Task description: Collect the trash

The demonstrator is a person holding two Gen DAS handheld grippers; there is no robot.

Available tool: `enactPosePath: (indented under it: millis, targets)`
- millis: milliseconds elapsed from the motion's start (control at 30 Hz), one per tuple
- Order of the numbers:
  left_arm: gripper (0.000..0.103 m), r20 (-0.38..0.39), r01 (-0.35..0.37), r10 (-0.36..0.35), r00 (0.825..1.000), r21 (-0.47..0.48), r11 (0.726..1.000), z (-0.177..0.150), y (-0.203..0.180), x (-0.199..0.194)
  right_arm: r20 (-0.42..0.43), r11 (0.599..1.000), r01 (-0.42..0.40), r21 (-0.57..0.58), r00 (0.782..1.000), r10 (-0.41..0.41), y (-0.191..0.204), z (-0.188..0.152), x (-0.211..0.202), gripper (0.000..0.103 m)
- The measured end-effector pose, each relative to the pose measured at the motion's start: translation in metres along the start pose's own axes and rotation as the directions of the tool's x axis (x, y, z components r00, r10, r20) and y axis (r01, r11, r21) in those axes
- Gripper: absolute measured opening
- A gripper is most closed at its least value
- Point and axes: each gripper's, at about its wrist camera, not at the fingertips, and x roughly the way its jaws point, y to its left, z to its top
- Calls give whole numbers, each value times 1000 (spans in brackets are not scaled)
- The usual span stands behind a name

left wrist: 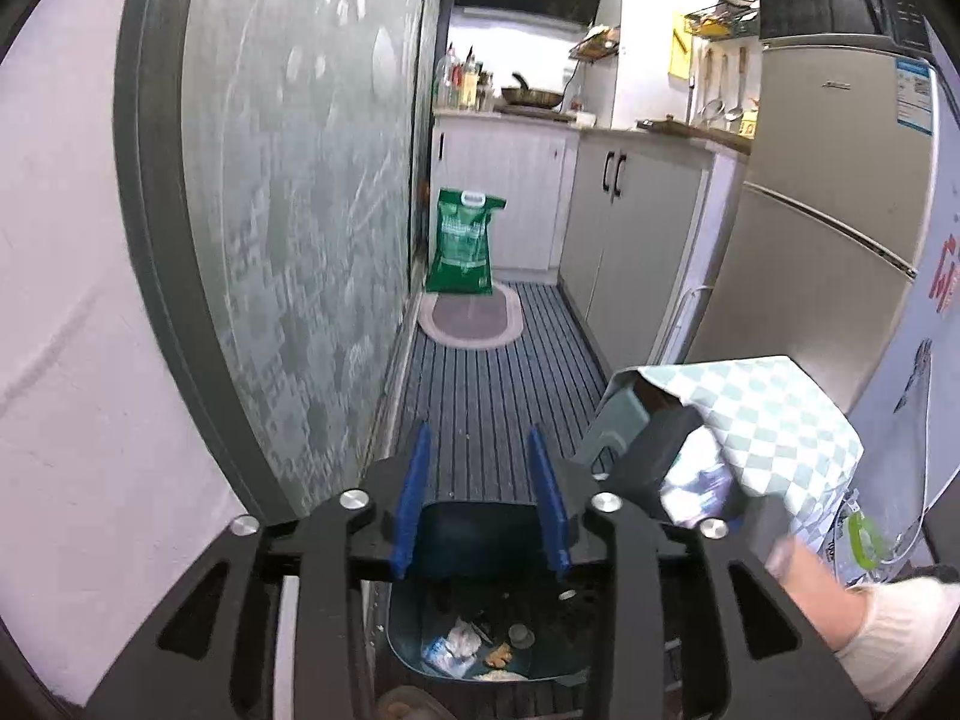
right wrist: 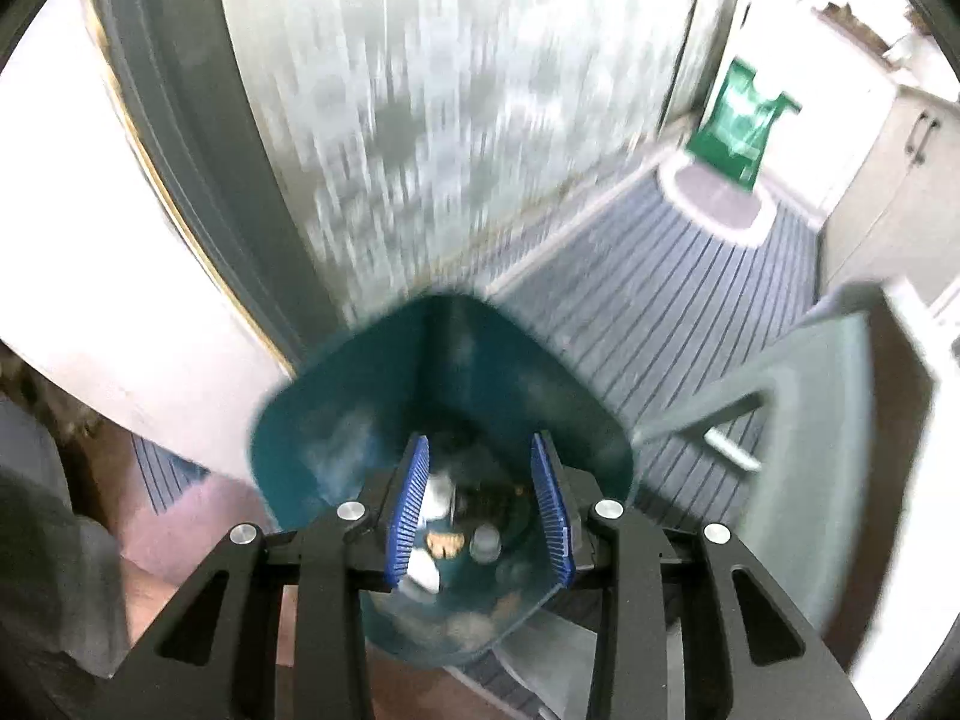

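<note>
A dark teal trash bin [left wrist: 480, 654] stands on the striped floor by the frosted glass door, open at the top, with scraps of paper, a cap and crumbs in its bottom. My left gripper [left wrist: 480, 456] is open and empty just above the bin's far rim. My right gripper [right wrist: 480, 456] is open and empty, hanging over the bin [right wrist: 312, 438], whose trash lies between its blue pads [right wrist: 411, 504]. In the left wrist view the right gripper's body [left wrist: 666, 456] shows at the right, held by a gloved hand [left wrist: 888, 624]. The right wrist view is blurred.
A grey stool [right wrist: 798, 414] stands right of the bin, also in the left wrist view [left wrist: 618, 420]. A green bag [left wrist: 462, 240] and an oval mat [left wrist: 468, 318] lie farther down the narrow kitchen. Cabinets [left wrist: 630, 228] and a fridge [left wrist: 828, 228] line the right side.
</note>
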Motion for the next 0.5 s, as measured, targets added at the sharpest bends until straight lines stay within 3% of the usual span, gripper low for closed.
enactPosePath:
  millis: [100,200,300,367,500]
  targets:
    - [51,25,-16,15,1000,23,1000,2,-7,-9,92,1000,23,12,995,-24,-7,4,-49,43]
    - [60,27,-13,13,1000,21,1000,0,-14,-14,173,998,53,40,983,-59,-16,-4,-94,56]
    - [80,38,-35,34,999,26,999,-6,-23,-21,219,995,65,76,972,-81,-27,-19,-131,64]
    - [91,52,-43,41,998,23,999,-10,-28,-26,239,991,101,89,964,-120,-32,-33,-151,74]
    - [97,53,-42,43,998,-3,999,-22,-33,-33,278,980,136,144,945,-172,-46,-67,-184,90]
